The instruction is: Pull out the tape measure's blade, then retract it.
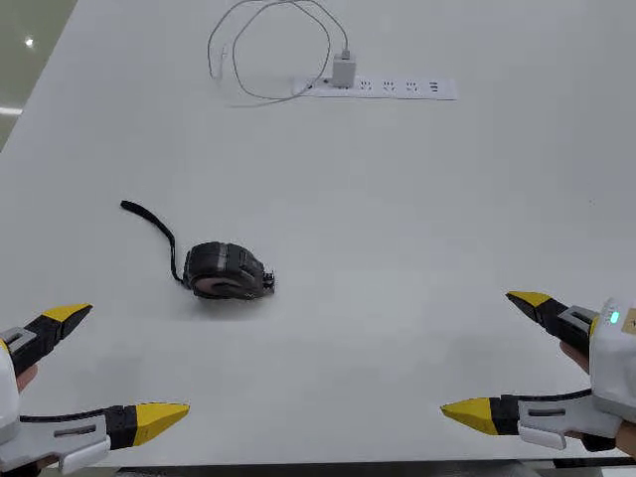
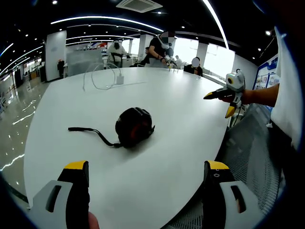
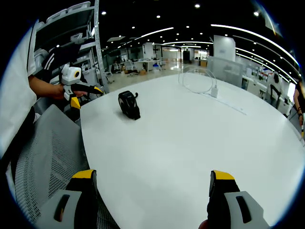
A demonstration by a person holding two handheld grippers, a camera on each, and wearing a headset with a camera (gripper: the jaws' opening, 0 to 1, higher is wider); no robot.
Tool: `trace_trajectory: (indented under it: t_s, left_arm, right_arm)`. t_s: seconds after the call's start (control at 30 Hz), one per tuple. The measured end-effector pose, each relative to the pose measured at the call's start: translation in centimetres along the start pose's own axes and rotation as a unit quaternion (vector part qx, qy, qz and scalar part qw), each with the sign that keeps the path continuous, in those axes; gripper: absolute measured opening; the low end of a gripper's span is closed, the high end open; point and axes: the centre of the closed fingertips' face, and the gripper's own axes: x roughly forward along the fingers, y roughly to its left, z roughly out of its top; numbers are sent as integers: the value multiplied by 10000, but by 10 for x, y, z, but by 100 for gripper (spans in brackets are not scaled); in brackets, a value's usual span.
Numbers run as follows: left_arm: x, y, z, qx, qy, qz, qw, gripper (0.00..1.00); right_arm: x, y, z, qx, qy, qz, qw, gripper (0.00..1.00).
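The tape measure (image 1: 227,271) lies left of centre on the counter (image 1: 417,199), blade apparently retracted. The left gripper (image 1: 138,358) and right gripper (image 1: 476,351) hold their fingers spread, empty.

No lettering seems legible anywhere in view.

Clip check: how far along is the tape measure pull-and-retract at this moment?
Nothing looks done: the black, rounded tape measure lies on the white table with no blade drawn out, its black strap trailing. Nothing is in hand: the left claw and right claw hover open near the table's edge, apart from it. Left to do: grasp, pull, retract.
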Motion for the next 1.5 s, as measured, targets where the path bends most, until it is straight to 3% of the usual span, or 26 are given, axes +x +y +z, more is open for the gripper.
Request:
trace_trajectory:
  t_s: [0.67, 0.93, 1.5]
  left_arm:
    - [12, 9, 6, 188, 79, -203, 9996, 99]
    - [20, 13, 17, 310, 63, -300, 9990, 99]
    - [36, 19, 29, 591, 134, -515, 9968, 99]
  right_arm:
    - [22, -6, 17, -202, -57, 251, 9995, 97]
    - [32, -5, 24, -262, -86, 368, 9989, 97]
    - [44, -2, 29, -425, -22, 583, 9974, 95]
